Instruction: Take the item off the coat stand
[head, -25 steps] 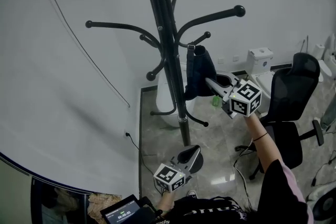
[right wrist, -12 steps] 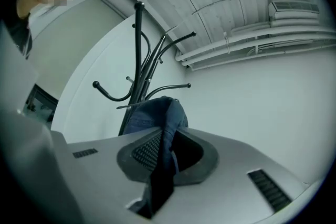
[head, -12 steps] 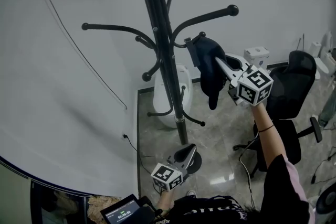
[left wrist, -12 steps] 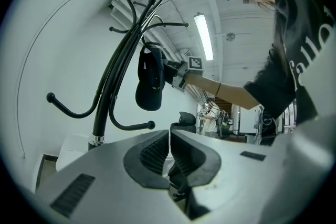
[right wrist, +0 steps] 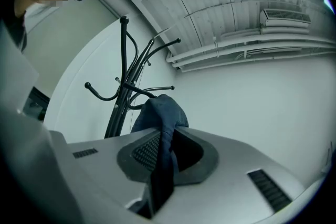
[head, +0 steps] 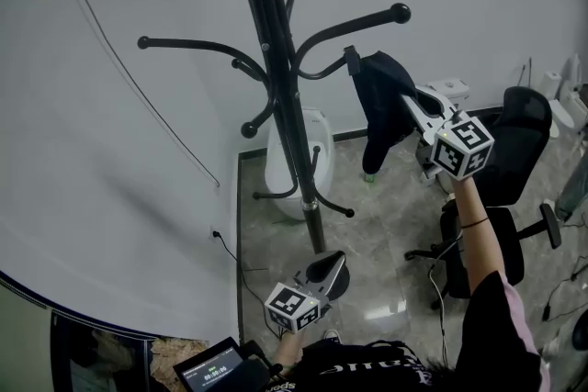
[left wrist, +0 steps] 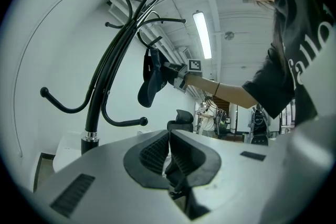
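Since a second ago, your right claw has carried the dark blue cap up and away from the pole of the coat stand, out toward the tip of the short hook. That claw is clamped on a narrow fold of the cap's cloth. Your left claw hangs low near the stand's base, jaws together on nothing.

The cap's back strap sits right at the hook's end, and you cannot tell from here whether it has cleared. If it is still looped on, a sideways pull may snag it. That could rock the stand or drag the cloth out of so thin a pinch. The cap's loose lower end also dangles freely and may swing.
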